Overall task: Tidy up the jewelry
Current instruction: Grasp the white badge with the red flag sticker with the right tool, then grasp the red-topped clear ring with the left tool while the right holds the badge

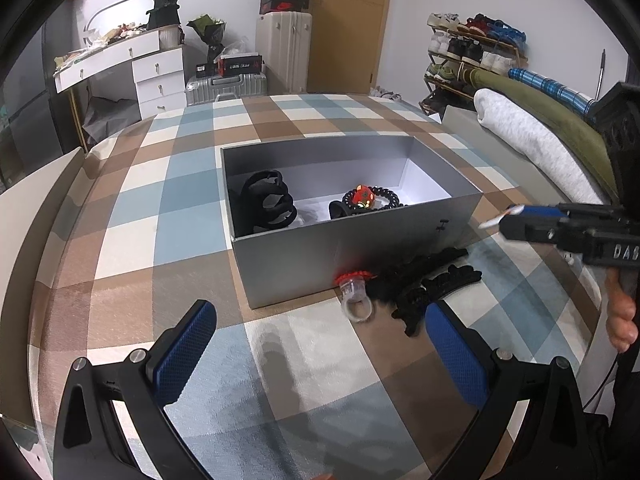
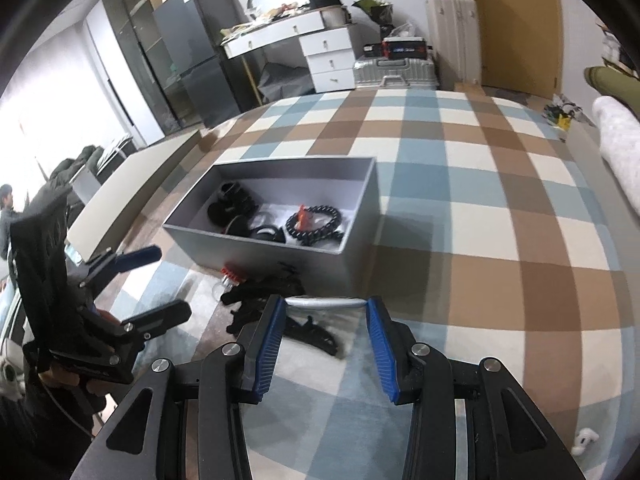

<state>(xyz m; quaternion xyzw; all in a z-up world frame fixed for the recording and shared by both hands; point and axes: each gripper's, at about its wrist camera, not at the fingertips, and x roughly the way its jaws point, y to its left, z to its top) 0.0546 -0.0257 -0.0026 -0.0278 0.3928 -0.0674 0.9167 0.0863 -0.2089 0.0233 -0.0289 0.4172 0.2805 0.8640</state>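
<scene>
A grey open box (image 1: 304, 256) (image 2: 260, 248) sits on the plaid bedspread, with black hair claws (image 1: 268, 204) and a black bead bracelet with a red charm (image 1: 366, 196) (image 2: 314, 220) inside. Before its near wall lie a clear ring with a red top (image 1: 354, 294) (image 2: 232, 274) and a heap of black hair clips (image 1: 424, 284) (image 2: 272, 300). My right gripper (image 2: 326, 305) (image 1: 506, 222) hangs above this heap, shut on a slim silver piece (image 2: 324, 303) (image 1: 494, 219) that spans its blue pads. My left gripper (image 1: 320, 332) (image 2: 160, 286) stands open and empty, near the ring.
A rolled pale blanket (image 1: 532, 148) and an olive one lie along the bed's right side. A small white object (image 2: 584, 440) rests on the bedspread at the near right. Suitcases (image 1: 224, 88), a white dresser and a shoe rack stand beyond the bed. A hand (image 1: 622, 320) grips the right handle.
</scene>
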